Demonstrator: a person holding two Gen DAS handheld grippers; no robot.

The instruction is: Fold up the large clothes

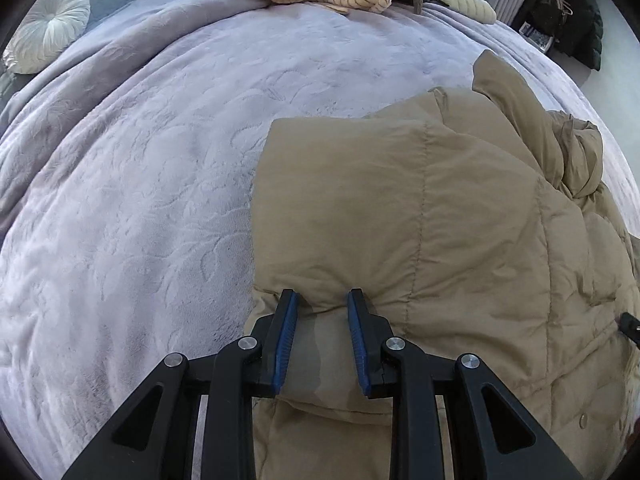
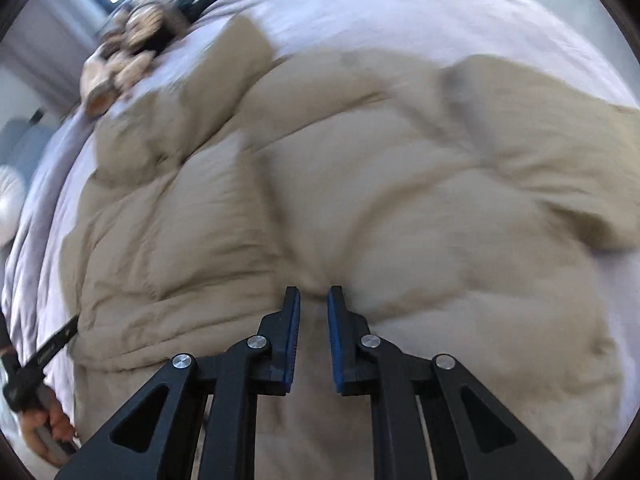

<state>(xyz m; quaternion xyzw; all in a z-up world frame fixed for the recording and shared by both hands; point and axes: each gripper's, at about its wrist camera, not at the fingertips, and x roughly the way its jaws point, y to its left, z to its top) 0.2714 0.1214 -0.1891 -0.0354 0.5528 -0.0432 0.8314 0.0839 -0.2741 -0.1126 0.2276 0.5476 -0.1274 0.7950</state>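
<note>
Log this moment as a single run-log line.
stage: folding | left gripper: shut on tan puffer coat fold | right gripper: pinching coat | surface: lilac bedspread

Left gripper (image 1: 322,300) points steeply down, pads pinching a fold of coat (image 1: 440,208). Right gripper (image 2: 313,296) points steeply down, jaws narrow, fabric bunched between the pads.

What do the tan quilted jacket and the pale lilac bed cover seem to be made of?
The tan quilted jacket looks like thin matte woven synthetic shell, perhaps nylon, over soft filling: stitched lines divide puffy panels with fine wrinkles. The pale lilac bed cover looks like plush fleece or velvet: short soft pile with an embossed leaf pattern.
</note>
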